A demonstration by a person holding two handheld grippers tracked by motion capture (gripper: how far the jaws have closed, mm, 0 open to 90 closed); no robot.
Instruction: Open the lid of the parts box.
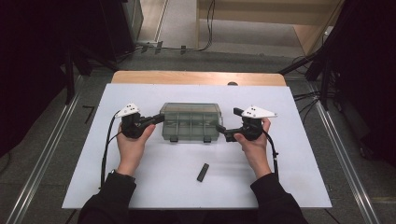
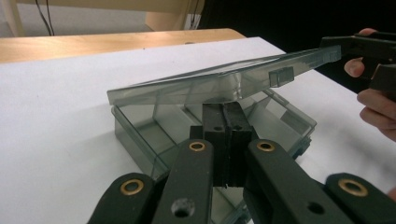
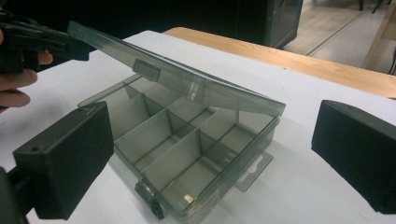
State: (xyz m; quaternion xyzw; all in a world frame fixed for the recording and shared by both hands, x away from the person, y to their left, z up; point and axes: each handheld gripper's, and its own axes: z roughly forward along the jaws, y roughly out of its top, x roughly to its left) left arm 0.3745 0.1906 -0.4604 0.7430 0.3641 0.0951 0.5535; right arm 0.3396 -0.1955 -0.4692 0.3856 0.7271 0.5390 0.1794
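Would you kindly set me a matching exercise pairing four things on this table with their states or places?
1. left gripper
2. right gripper
3. lid
4. small black bar

A. lies flat on the white table, nearer the person
B. jaws shut
C. tilted, partly raised
D. jaws wide open

Pairs: 1-B, 2-D, 3-C, 4-A

- The smoky clear plastic compartment box stands mid-desk between both grippers, blocking any straight path across.
- Its raised lid hangs tilted over the compartments, leaving a wedge-shaped gap at the latch side.
- A small black bar lies near the front edge.
- The white desk lies bare elsewhere.
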